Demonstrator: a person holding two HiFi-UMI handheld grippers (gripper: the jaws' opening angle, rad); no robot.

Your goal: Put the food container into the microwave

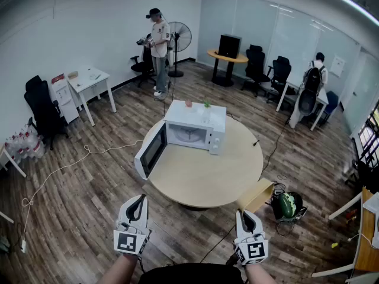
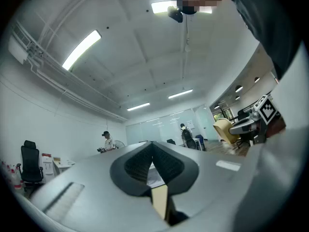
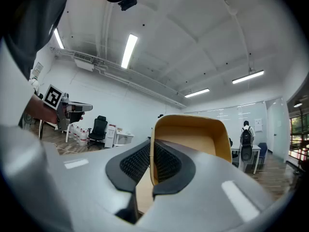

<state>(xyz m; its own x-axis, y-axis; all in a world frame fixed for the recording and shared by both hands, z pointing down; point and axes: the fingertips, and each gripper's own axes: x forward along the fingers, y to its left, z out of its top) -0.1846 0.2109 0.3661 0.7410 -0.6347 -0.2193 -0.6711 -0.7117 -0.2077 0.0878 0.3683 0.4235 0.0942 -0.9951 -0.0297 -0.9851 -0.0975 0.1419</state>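
At the near right edge of the round surface (image 1: pixel 201 179), as the head view showed it, my right gripper (image 1: pixel 245 213) held the tan food container (image 1: pixel 259 195) out ahead of it. In the right gripper view its jaws were pinched narrowly on one wall of the container (image 3: pixel 193 139), one pad inside and one outside, with the open side turned toward the camera. My left gripper (image 1: pixel 140 200) hung to the left over the wooden floor (image 1: pixel 71 218), short of the surface; its own view showed the jaws drawn together with nothing between them. The white microwave (image 1: pixel 195 123) sat toward the far side of the surface, well apart from the container, with its door (image 1: pixel 151 149) swung wide toward my left.
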